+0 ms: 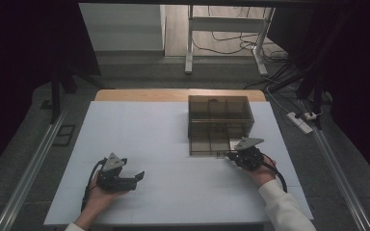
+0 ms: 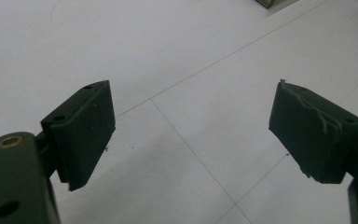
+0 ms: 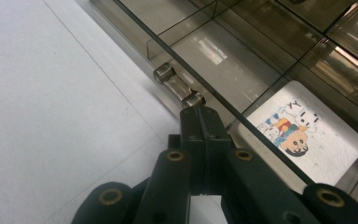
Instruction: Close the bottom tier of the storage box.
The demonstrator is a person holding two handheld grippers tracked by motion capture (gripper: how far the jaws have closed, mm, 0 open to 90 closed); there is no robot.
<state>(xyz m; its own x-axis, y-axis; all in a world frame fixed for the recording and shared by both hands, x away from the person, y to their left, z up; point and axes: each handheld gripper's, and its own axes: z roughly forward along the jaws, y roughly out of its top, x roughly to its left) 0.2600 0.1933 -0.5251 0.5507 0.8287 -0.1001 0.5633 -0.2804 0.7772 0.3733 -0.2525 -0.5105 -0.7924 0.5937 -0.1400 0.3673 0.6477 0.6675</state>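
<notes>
— Black rubber pads on the right gripper (image 3: 200, 112) were pressed flat together, nothing between them, weren't they?

— Yes, its jaws stood fully closed in the lower middle of the right gripper view, and the tips sat right at the small clear handle (image 3: 178, 86) on the front of the smoky plastic box (image 1: 220, 124). Whether they touched the handle or only stood against its near end I could not tell.

— Which way did the handle run?

— Its long axis went from the upper left down toward the centre of that frame, along the box's front edge, so the closed tips met it nearly end-on rather than across it. I judged that any pull or lift on that front would depend on getting the tips under or behind that bar.

— And what lay beyond it?

— Behind the tinted wall, at the right of the frame, a white card with a cartoon print (image 3: 307, 135) lay flat in one compartment; more dividers ran off toward the upper right.

— The other hand?

— In the high view the left gripper (image 1: 134, 178) lay low at the lower left on the white surface (image 1: 139, 125), jaws wide apart and empty, well apart from the box at centre right. The right gripper was clearly the nearer one.
</notes>
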